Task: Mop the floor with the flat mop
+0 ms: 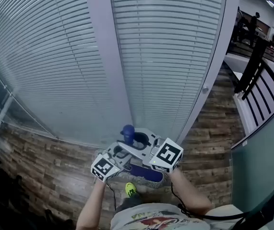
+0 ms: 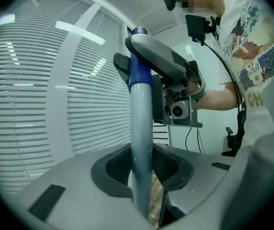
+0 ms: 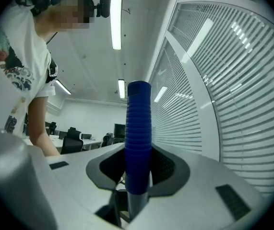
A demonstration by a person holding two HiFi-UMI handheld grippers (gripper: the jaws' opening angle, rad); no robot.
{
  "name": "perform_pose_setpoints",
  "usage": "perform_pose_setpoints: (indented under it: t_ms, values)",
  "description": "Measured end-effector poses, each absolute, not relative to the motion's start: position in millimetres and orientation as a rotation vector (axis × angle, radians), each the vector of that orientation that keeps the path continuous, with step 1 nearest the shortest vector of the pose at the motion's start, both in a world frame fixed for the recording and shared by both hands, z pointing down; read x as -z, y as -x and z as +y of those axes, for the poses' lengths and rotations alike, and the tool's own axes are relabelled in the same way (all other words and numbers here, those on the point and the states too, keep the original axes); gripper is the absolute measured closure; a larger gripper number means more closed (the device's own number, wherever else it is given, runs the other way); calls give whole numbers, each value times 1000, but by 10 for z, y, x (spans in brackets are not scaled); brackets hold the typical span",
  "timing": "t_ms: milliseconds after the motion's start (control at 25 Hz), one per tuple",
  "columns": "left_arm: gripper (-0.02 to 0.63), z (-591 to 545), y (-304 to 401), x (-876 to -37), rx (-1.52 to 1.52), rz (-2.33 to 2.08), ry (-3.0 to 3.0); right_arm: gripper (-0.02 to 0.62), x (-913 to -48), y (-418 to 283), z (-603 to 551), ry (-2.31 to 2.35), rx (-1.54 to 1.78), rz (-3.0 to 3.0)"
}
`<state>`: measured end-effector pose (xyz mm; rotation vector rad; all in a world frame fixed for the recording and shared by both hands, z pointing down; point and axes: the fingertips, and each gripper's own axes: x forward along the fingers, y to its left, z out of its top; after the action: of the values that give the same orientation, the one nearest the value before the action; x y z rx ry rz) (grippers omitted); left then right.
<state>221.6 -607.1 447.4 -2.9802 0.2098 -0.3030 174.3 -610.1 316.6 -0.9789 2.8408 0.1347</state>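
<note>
The left gripper (image 2: 141,170) is clamping its jaws on the pale grey-blue metal shaft (image 2: 140,128) of the flat mop. The right gripper (image 3: 137,169) is gripping higher up, with its jaws closed on the ribbed dark-blue handle sleeve (image 3: 138,128) at the top of the same pole. The head view shows both grippers close together in front of the person. The pole is running down to the dark-blue flat mop pad (image 1: 146,174), which is lying on the brown wood-pattern floor (image 1: 55,162), just ahead of a yellow-green shoe (image 1: 130,189) and near the foot of the white slatted blinds (image 1: 165,56).

Hazards, as judged:
- The shaft looks smooth, so the lower grip may be sliding or twisting under a hard push, and the pad would then be lifting at one edge.
- The pad is working close to the shoe, so a short pull-back stroke risks catching the foot.
- The handle top is standing near the blinds, so a wide swing could strike the slats.
</note>
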Motion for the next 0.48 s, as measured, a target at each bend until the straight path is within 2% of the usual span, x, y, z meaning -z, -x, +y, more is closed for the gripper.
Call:
perform_pose_setpoints:
  t_ms: [480]
  values:
    - [505, -5138, -2067, -4683, 349, 425, 3020, 477, -3351, -1530, -4963, 753, -210, 2950]
